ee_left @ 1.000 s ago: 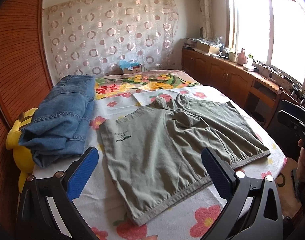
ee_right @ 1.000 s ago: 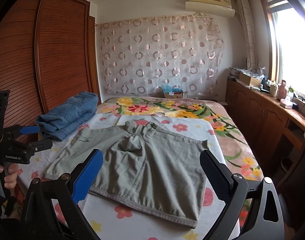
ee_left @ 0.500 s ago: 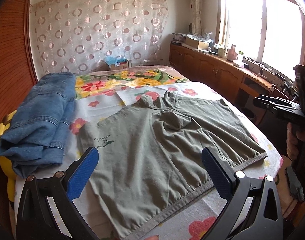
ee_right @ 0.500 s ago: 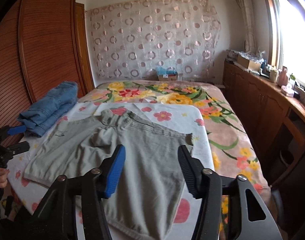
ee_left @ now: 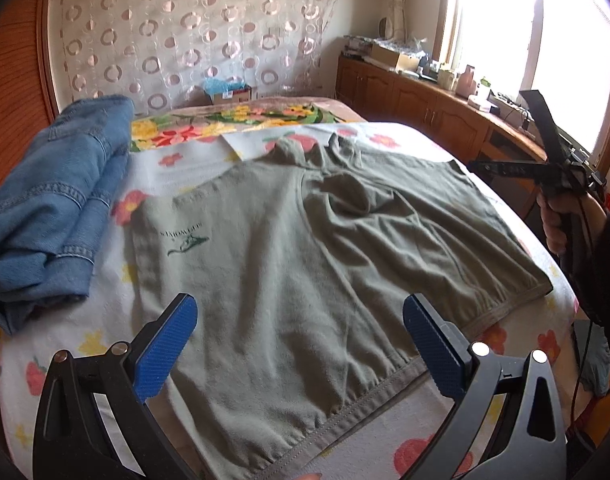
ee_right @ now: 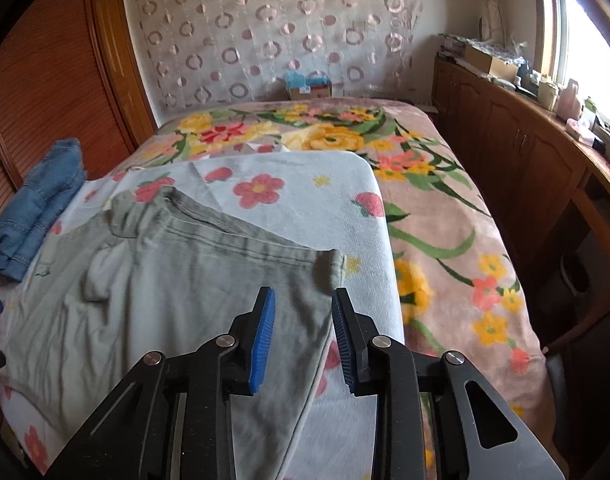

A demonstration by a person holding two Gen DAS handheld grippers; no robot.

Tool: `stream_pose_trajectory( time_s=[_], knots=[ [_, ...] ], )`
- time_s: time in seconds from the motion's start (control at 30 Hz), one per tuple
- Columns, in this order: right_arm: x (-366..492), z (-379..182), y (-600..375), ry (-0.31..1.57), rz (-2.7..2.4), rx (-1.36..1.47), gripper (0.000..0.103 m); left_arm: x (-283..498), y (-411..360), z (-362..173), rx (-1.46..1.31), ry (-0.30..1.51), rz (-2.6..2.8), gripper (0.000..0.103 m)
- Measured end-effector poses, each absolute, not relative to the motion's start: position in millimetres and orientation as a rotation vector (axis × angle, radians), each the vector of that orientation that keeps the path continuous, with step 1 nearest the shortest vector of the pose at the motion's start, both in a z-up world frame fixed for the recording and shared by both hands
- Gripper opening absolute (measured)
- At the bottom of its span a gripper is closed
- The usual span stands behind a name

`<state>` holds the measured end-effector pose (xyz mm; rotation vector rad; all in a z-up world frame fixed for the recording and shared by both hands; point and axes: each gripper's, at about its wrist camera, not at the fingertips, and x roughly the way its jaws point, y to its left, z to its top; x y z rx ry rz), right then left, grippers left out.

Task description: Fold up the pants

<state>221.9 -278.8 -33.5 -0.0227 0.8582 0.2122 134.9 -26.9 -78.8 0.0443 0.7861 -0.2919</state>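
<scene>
Grey-green shorts [ee_left: 305, 248] lie spread flat on a flowered towel [ee_left: 105, 320] on the bed, waistband nearest me in the left wrist view. My left gripper [ee_left: 301, 344] is wide open and empty, hovering above the waistband. The shorts also show in the right wrist view [ee_right: 165, 300]. My right gripper [ee_right: 301, 332] is narrowly open and empty, low over the shorts' right edge just short of their curled corner [ee_right: 329, 268]. The right gripper also shows at the right of the left wrist view [ee_left: 545, 168], held in a hand.
Folded blue jeans [ee_left: 53, 208] lie at the towel's left side, also in the right wrist view [ee_right: 37, 208]. A flowered blanket [ee_right: 425, 184] covers the bed beyond. Wooden cabinets [ee_right: 525, 152] run along the right wall, a wooden wardrobe [ee_right: 45, 80] on the left.
My right gripper has narrowed from wide open to a small gap and moved forward and down over the shorts' right edge. My left gripper has come closer over the waistband, still wide open.
</scene>
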Motion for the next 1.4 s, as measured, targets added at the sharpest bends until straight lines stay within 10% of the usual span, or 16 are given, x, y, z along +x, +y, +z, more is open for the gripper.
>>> stream_pose_trajectory(
  time_s=[0.9, 1.4],
  knots=[
    [198.2, -4.2, -290.9, 0.836, 0.081, -0.012, 0.003, 143.3, -22.4, -105.1, 0.045, 0.844, -0.294, 0.103],
    [47.0, -8.5, -260.4, 0.788, 0.340, -0.085, 0.055, 150.3, -37.3, -116.3, 0.138, 0.919, -0.249, 0.103]
  ],
)
